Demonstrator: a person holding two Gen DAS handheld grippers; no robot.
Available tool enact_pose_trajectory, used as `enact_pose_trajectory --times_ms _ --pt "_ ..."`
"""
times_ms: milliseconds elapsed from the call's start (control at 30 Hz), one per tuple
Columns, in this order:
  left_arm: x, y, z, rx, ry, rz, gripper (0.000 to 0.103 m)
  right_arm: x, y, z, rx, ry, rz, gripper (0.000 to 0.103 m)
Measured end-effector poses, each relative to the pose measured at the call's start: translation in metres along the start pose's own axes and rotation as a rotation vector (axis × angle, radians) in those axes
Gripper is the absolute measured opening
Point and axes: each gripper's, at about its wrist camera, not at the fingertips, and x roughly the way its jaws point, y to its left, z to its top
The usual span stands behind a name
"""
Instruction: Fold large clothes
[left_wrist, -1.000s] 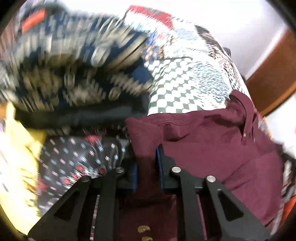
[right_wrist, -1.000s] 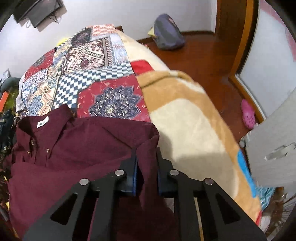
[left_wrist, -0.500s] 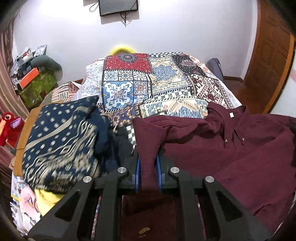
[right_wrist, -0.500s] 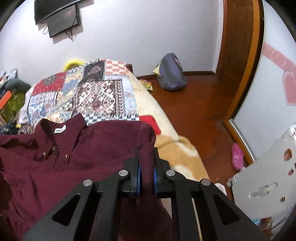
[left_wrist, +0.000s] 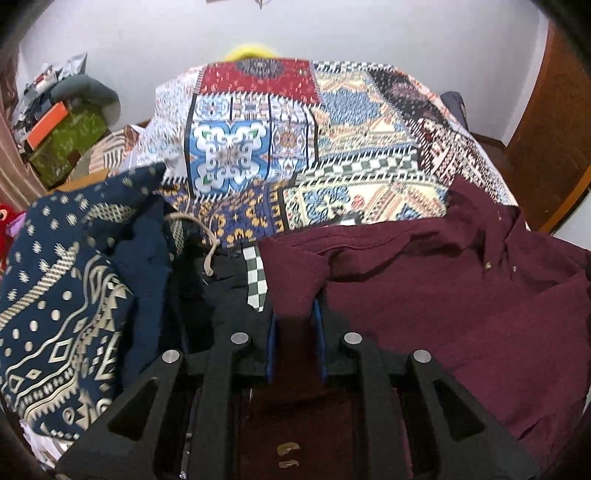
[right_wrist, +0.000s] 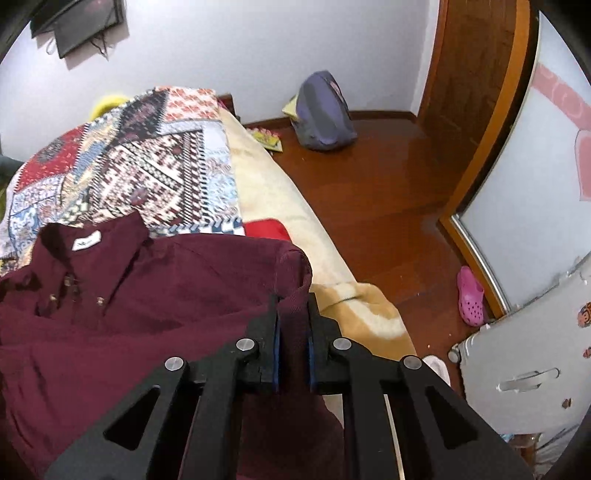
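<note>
Both pairs of fingers are clamped on cloth: the left gripper pinches a fold of the maroon shirt between its blue-lined pads, and the right gripper pinches another fold of the same shirt near its shoulder edge. For the left gripper, the jaws have just been opening slightly, yet the maroon fabric sits squeezed between them; the right one is nearly closed on the fabric. Between the two grips the shirt hangs spread over the near part of a bed, collar away from the cameras, with its white neck label and small front buttons showing (the lower hem drops out of sight below the jaws). Under it lies a patchwork bedspread in red, blue and cream panels, and a beige blanket runs along the bed's right-hand edge. Crowding the shirt in the left wrist view is a navy patterned garment heaped beside a dark garment with a tan drawstring, both just beside the held fold. Farther off, a green box sits in clutter by the wall. On the wooden floor lie a grey-blue backpack by the wall and a pink clog by a door frame, well apart from the bed.
</note>
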Motion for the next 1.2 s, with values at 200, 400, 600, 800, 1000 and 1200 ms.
enact_pose_trajectory --times_ms 200,400,600,800,1000,1200 --pt "-0.006 -0.001 -0.002 0.044 -0.015 0.030 0.022 -0.006 -0.003 0.000 -0.029 0.001 -0.031 0.015" --pt "-0.046 0.000 -0.003 0.042 -0.074 0.021 0.022 -0.041 0.002 0.001 -0.068 -0.040 -0.020 0.015" --pt "-0.096 0.001 -0.020 0.029 -0.131 -0.009 0.033 -0.093 0.010 -0.008 -0.077 -0.112 0.036 0.043" --pt "-0.140 0.007 -0.054 0.022 -0.166 -0.030 0.050 -0.139 0.021 -0.030 -0.100 -0.178 0.084 0.058" --pt "-0.166 0.019 -0.099 0.004 -0.157 -0.040 0.067 -0.159 0.032 -0.061 -0.151 -0.157 0.121 0.058" --pt "-0.158 0.028 -0.151 -0.027 -0.036 -0.092 0.069 -0.157 0.032 -0.096 -0.162 -0.088 0.128 0.058"
